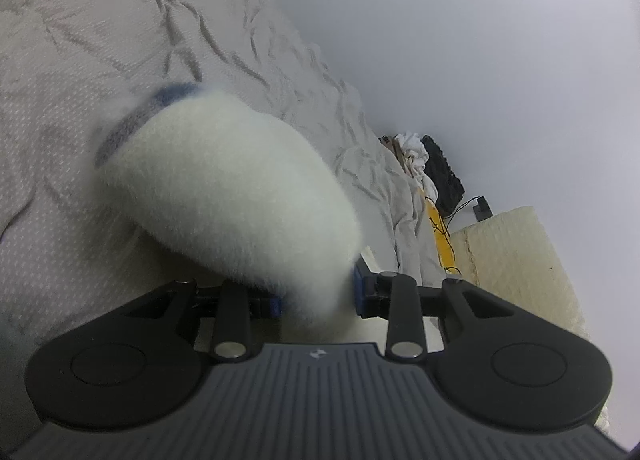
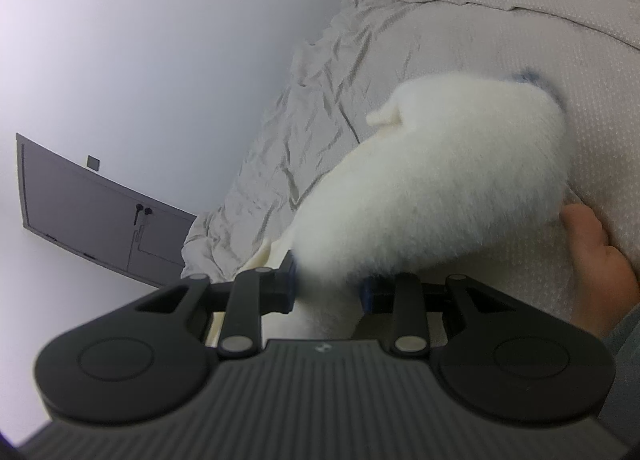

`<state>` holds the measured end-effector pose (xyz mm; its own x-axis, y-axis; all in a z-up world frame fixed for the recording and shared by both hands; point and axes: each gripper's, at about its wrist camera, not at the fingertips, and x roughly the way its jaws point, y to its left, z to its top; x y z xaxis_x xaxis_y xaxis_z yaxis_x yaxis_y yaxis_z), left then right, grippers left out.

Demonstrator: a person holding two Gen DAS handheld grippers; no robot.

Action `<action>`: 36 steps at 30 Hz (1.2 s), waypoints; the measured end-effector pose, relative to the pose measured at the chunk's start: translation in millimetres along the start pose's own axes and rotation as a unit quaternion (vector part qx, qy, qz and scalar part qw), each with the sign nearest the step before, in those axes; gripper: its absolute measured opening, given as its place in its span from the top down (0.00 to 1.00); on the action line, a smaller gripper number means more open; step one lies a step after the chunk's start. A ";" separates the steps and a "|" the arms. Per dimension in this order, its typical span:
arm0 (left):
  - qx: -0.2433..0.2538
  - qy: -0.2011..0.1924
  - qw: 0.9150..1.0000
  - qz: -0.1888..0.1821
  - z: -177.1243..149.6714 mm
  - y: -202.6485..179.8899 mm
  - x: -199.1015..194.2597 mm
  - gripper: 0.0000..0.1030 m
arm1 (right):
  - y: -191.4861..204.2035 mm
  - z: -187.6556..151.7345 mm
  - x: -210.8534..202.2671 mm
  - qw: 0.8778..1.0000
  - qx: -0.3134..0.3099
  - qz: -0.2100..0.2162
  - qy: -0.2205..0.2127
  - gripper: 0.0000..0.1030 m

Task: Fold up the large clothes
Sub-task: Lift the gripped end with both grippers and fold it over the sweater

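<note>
While each hand-held gripper has a bunch of the fluffy white garment between its blue pads, the step in hand looks like a lift and carry of one edge, so the job is to keep both grips even. Nearest the left wrist camera, the left hand-held gripper (image 1: pixel 318 296) pinches a thick roll of the white garment (image 1: pixel 224 196), the pile bulging out past the pads. The right hand-held gripper (image 2: pixel 328 288) does the same with its own bunch of the garment (image 2: pixel 440 180), and a bare foot (image 2: pixel 596 272) rests on the bed just to the right of it.

Further out, the cloth hangs from both grips toward the bed (image 1: pixel 80 60), and a blue band (image 1: pixel 132 124) at its far end lies close to the crumpled cover; whether it touches I cannot tell, as the fur is blurred. I would judge that the fold goes well only if the two hands travel together at the same height, so the held edge stays straight and the slack drops in one clean line. The fleece is thick and springy, so a light pinch may let it creep out; a firm hold should be kept until the edge is laid down. The foot is worth steering clear of when lowering.

Beyond the bed, a heap of clothes (image 1: pixel 424 164) sits by the wall in the left view, and a grey door (image 2: pixel 100 216) stands well off in the right view.
</note>
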<state>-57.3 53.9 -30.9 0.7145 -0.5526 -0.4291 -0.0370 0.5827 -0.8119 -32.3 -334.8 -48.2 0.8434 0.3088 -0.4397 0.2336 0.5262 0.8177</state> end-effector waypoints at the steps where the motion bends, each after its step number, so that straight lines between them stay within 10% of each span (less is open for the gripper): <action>1: 0.001 0.005 1.000 0.002 3.0 -1.9 2.8 0.62 | -1.0 1.9 2.4 1.000 0.006 0.000 0.003 0.66; 18: 0.022 0.021 0.998 0.056 94.5 -32.3 106.9 0.57 | 29.5 72.6 68.8 0.999 0.042 0.009 0.029 0.58; 36: 0.078 0.001 0.997 0.021 133.3 14.9 214.8 0.51 | -31.5 115.8 175.0 0.995 0.084 0.048 0.035 0.59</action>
<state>188.7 23.4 -82.3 0.7137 -0.5262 -0.4623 0.0422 0.6911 -0.7215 164.0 -389.1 -107.8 0.8310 0.4092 -0.3768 0.2363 0.3535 0.9051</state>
